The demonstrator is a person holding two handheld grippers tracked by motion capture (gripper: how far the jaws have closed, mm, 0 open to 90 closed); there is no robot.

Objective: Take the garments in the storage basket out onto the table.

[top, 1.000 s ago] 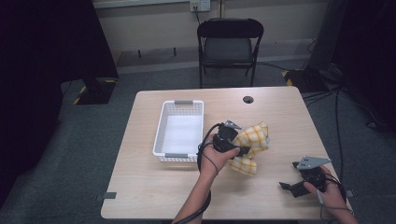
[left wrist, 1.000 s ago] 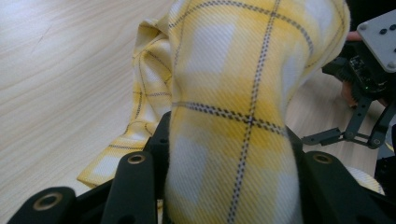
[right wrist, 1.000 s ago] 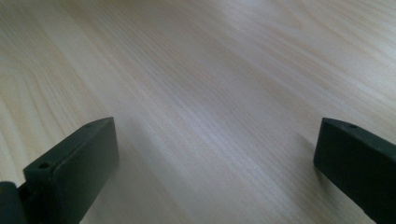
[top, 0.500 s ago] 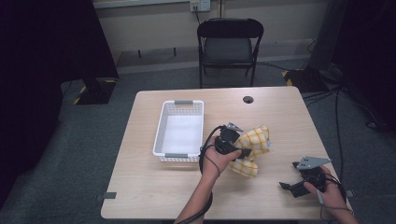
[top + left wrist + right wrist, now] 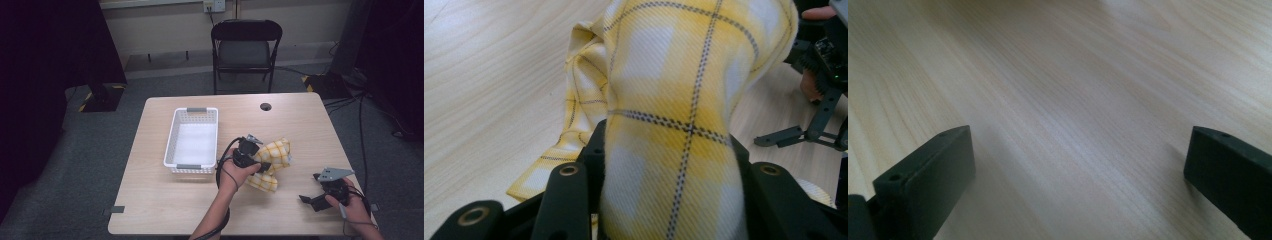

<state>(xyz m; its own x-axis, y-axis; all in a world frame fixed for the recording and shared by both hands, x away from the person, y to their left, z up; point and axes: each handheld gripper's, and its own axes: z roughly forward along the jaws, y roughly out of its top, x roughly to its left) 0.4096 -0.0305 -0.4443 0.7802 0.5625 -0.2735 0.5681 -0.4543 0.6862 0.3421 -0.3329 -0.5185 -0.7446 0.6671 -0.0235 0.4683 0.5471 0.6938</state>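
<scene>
1. Compared with the earlier frames, the left gripper (image 5: 248,156) and the yellow checked cloth (image 5: 274,159) sit slightly nearer the person's edge of the desk (image 5: 300,120); the shift is small
2. The right gripper (image 5: 320,196), the white basket (image 5: 192,137) and the black chair (image 5: 245,47) show no change of position from the earlier frames
3. The left gripper (image 5: 669,195) is closed on the yellow checked cloth (image 5: 684,100): in the left gripper view both black jaws press against a bunched fold of the fabric
4. The cloth lies on the desk just right of the white basket, near the middle of the desk; part of it is lifted in the jaws, and the rest trails onto the wood
5. The right gripper (image 5: 1078,165) has its jaws spread wide with bare desk (image 5: 1073,90) between them; it sits near the desk's front right corner, well apart from the cloth
6. The left hand (image 5: 235,167) and right hand (image 5: 352,202) each hold their gripper
7. A round cable hole (image 5: 265,106) sits near the far edge of the desk
8. No brand, label or writing can be read on any item
</scene>
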